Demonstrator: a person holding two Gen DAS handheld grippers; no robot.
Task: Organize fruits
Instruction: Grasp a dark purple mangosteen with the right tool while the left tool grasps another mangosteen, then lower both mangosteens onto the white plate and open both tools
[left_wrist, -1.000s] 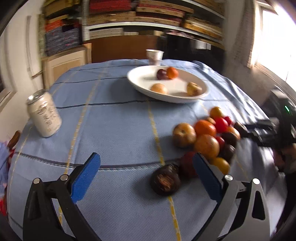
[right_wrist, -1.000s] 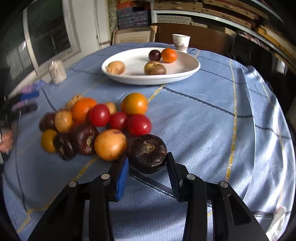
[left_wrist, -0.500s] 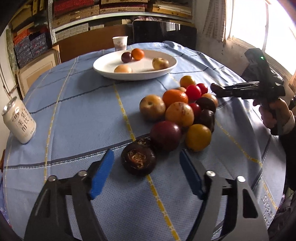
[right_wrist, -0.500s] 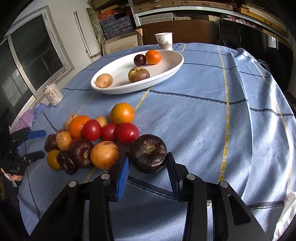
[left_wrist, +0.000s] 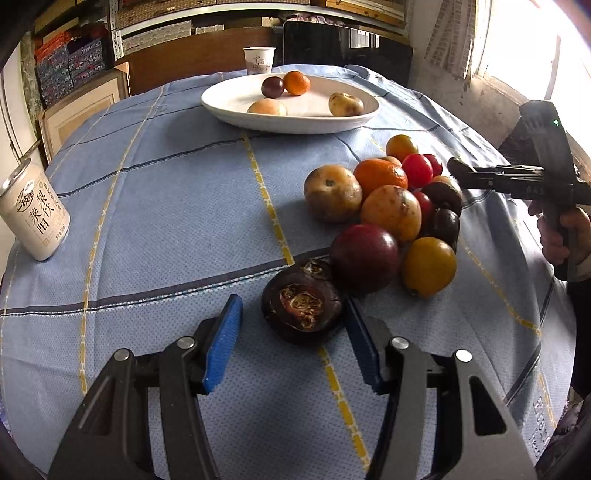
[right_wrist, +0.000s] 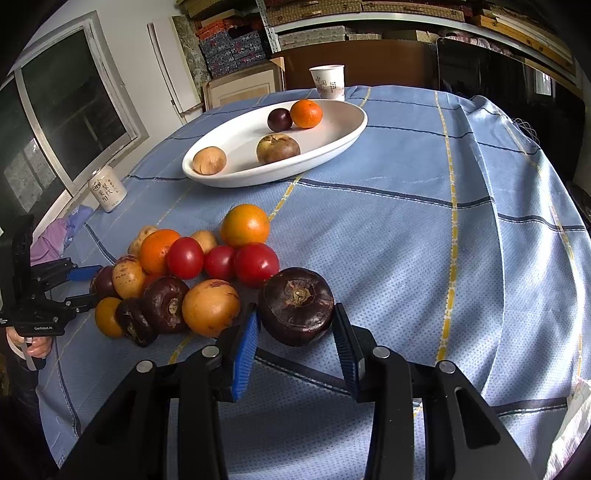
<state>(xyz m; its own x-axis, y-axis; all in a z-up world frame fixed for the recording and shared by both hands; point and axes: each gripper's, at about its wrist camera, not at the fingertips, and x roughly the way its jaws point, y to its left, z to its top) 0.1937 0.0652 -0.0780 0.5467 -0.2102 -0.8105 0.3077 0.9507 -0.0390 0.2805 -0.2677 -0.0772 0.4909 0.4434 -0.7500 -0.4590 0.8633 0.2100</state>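
Blue checked tablecloth (left_wrist: 166, 206) covers the table, w/ a white oval dish (right_wrist: 343, 136) holding four fruits at the far side & a loose fruit pile (left_wrist: 391, 206) nearer. R gripper (right_wrist: 295, 339) is clamped on a dark round fruit (right_wrist: 297, 306) beside the pile; L gripper (left_wrist: 291, 332) jaws closing around a dark fruit w/ dried top (left_wrist: 301, 306), left pad not yet touching

A heap of fruit (right_wrist: 192, 273) lies on the blue checked worktop (right_wrist: 406, 229): oranges, red tomatoes, tan pears and dark purple mangosteens, packed touching. One dark mangosteen (right_wrist: 297, 305) sits at the heap's near edge, stem up. Farther back, a white oval dish (right_wrist: 343, 136) holds four fruits, well apart from the heap.
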